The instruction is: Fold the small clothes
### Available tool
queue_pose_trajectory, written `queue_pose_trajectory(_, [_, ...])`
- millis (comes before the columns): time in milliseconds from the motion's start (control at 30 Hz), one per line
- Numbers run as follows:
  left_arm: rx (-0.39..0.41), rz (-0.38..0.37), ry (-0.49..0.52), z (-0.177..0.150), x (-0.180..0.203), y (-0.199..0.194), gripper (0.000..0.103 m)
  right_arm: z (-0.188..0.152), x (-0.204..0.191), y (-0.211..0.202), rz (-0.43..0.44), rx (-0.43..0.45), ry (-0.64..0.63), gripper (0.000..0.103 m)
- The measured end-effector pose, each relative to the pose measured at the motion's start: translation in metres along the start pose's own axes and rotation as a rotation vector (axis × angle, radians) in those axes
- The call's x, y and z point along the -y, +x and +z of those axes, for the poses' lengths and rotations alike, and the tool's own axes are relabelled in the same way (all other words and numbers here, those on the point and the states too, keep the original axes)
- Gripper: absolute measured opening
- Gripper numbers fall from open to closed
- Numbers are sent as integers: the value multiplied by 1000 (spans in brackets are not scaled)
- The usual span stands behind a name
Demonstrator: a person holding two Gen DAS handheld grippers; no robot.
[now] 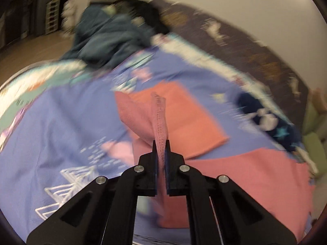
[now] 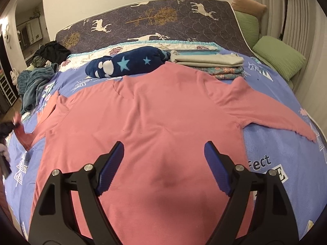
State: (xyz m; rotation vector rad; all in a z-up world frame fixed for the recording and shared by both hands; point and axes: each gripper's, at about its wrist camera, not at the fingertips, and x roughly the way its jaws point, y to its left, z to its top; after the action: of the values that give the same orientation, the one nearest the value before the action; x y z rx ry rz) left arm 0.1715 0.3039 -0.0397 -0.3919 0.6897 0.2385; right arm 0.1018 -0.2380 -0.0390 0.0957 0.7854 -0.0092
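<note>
1. Left wrist view, blurred: left gripper (image 1: 160,143) clamped tight on a sleeve (image 1: 159,118) of the pink shirt (image 1: 255,175), lifted off the purple bedspread (image 1: 61,122). A folded orange cloth (image 1: 190,118) lies behind it.
2. Right wrist view: right gripper (image 2: 164,153) spread wide, holding nothing, above the shirt (image 2: 143,112), which is spread flat on the bed. A navy star blanket (image 2: 126,63) and folded clothes (image 2: 208,60) lie beyond the collar.

The shirt (image 2: 143,118) was plain salmon pink, spread on a periwinkle-blue bedspread (image 2: 286,153) printed with white line-drawn triangles and black lettering. Behind it lay a navy fleece (image 2: 126,63) with pale blue stars (and white blobs), a dark mattress (image 2: 163,18) patterned with white deer and gold trees, and green pillows (image 2: 280,57).
</note>
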Motion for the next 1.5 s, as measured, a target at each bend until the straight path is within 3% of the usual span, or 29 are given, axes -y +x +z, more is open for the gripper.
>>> queue_pose_trajectory(100, [89,-167,155,9,85,-43,5,-1,5,-1,12,0,24,82])
queue_pose_trajectory(233, [113,-363,327,-11,186,-70,5,-3,14,-8,19,9,48,82])
queue_pose_trajectory(333, [35,-510,405,-48,251,-67,5,-4,25,-13,13,13,68,82])
queue_pose_trajectory(433, [-42,-552,488,-87,292,-50,7,-4,41,-17,8,10,103,82])
queue_pose_trajectory(467, [-81,-554,527,-103,303,-43,14,-5,46,-18,9,5,117,82])
queue_pose_trajectory(500, [-115,-550,555,-116,310,-38,30,-5,53,-17,16,-4,137,82])
queue_pose_trajectory(633, [-110,-490,611,-138,298,-39,42,-6,64,-12,82,-50,169,82])
queue_pose_trajectory(700, [-81,-424,611,-137,283,-41,56,-4,64,-6,135,-84,175,82])
queue_pose_trajectory(867, [-28,-276,594,-135,236,-46,67,9,45,18,320,-171,175,82])
queue_pose_trajectory(967, [-27,-159,600,-133,211,-35,68,22,21,36,379,-194,95,82])
queue_pose_trajectory(1067, [-65,-77,538,-128,182,-20,68,35,-1,64,393,-237,31,82])
queue_pose_trajectory(1233, [-129,-73,398,-114,150,-1,68,48,-32,110,391,-300,-45,80])
queue_pose_trajectory(1300, [-141,-92,359,-111,145,4,68,50,-46,119,363,-282,-110,72])
queue_pose_trajectory(1367, [-141,-108,337,-108,144,6,68,50,-56,121,307,-254,-173,26])
queue_pose_trajectory(1433, [-135,-142,327,-108,148,4,69,55,-58,118,258,-234,-186,9])
queue_pose_trajectory(1500, [-129,-168,340,-112,156,3,77,65,-47,101,339,-182,-134,4])
